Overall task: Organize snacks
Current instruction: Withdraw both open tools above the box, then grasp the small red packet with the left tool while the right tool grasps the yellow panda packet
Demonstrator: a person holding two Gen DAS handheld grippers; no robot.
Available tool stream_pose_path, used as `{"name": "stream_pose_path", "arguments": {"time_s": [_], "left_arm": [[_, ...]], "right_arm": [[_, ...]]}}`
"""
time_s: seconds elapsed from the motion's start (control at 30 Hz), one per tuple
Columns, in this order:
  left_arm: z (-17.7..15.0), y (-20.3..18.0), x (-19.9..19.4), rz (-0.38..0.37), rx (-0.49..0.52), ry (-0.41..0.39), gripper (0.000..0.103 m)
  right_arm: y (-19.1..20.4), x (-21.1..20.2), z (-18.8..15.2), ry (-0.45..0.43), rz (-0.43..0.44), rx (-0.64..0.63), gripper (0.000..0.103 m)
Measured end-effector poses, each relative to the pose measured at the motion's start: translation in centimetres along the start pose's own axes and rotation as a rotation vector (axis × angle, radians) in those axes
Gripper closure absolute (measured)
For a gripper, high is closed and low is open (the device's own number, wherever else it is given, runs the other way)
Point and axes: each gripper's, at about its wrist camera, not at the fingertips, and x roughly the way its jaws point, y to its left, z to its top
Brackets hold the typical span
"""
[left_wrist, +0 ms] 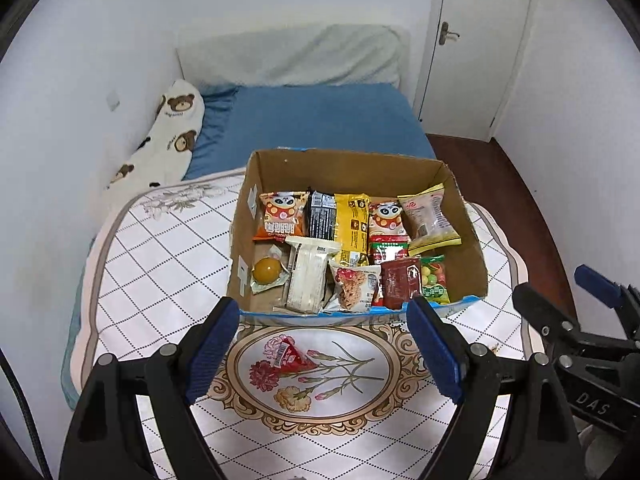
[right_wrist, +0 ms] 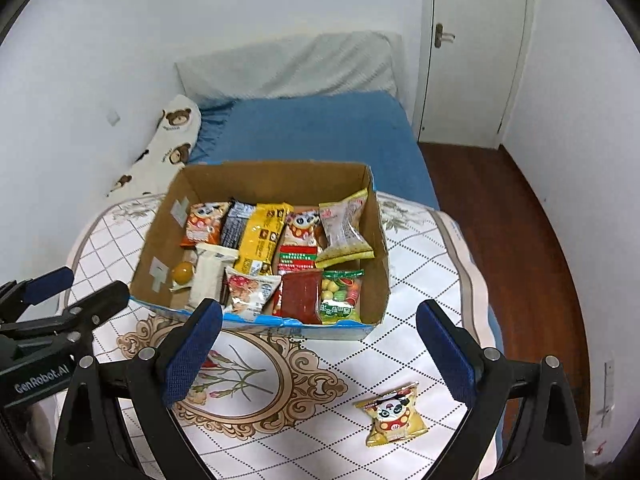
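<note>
An open cardboard box (left_wrist: 344,168) (right_wrist: 276,178) stands on the quilted table cover and holds several snack packets. A small red triangular snack (left_wrist: 290,358) lies on the flower medallion in front of the box, between my left gripper's fingers. My left gripper (left_wrist: 324,352) is open and empty above it. A yellow panda snack packet (right_wrist: 394,414) lies on the cover at the near right. My right gripper (right_wrist: 320,354) is open and empty, hovering in front of the box, to the left of and above that packet.
A bed with a blue sheet (left_wrist: 320,120) and a bear-print pillow (left_wrist: 168,136) lies behind the table. A white door (left_wrist: 476,40) and dark wood floor (right_wrist: 500,220) are at the right. The table's edge drops off on the right (right_wrist: 480,280).
</note>
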Motion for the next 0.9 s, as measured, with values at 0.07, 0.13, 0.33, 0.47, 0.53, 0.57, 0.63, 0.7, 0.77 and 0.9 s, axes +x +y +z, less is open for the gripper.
{"name": "stream_pose_path", "arguments": {"time_s": [0.07, 0.13, 0.33, 0.47, 0.53, 0.57, 0.63, 0.7, 0.77, 0.9], "left_arm": [[-0.3, -0.1, -1.0, -0.004, -0.002, -0.020, 0.017], [-0.6, 0.0, -2.0, -0.002, -0.002, -0.042, 0.017], [-1.2, 0.0, -3.2, -0.017, -0.014, -0.068, 0.002], [-2.3, 0.4, -1.5, -0.020, -0.042, -0.021, 0.002], [-3.2, 0.6, 0.0, -0.009, -0.060, 0.017, 0.002], [-3.8, 0.7, 1.0, 0.000, -0.067, 0.044, 0.002], [-5.2, 1.1, 3.2, 0.021, -0.087, 0.098, 0.002], [-6.5, 1.6, 5.2, 0.033, -0.105, 0.145, 0.002], [-8.1, 1.9, 7.3, 0.051, -0.121, 0.199, 0.002], [-11.0, 2.7, 10.5, 0.084, -0.133, 0.284, 0.002]], "right_arm": [[0.1, -1.1, -0.2, -0.015, 0.002, 0.000, 0.004], [0.1, -2.0, -0.4, -0.028, 0.006, -0.001, 0.004], [-0.3, -3.3, -1.5, -0.033, 0.017, 0.016, 0.004], [-2.6, -1.8, -3.1, 0.032, 0.042, 0.105, 0.003], [-4.5, -0.3, -4.5, 0.082, 0.046, 0.168, 0.003], [-5.2, 0.5, -5.1, 0.106, 0.044, 0.189, 0.003], [-7.4, 2.9, -6.9, 0.183, 0.033, 0.249, 0.003], [-9.6, 5.6, -8.8, 0.268, 0.027, 0.320, 0.003], [-11.3, 8.5, -10.9, 0.339, 0.013, 0.358, 0.003], [-12.0, 13.6, -13.8, 0.438, -0.043, 0.277, 0.003]]}}
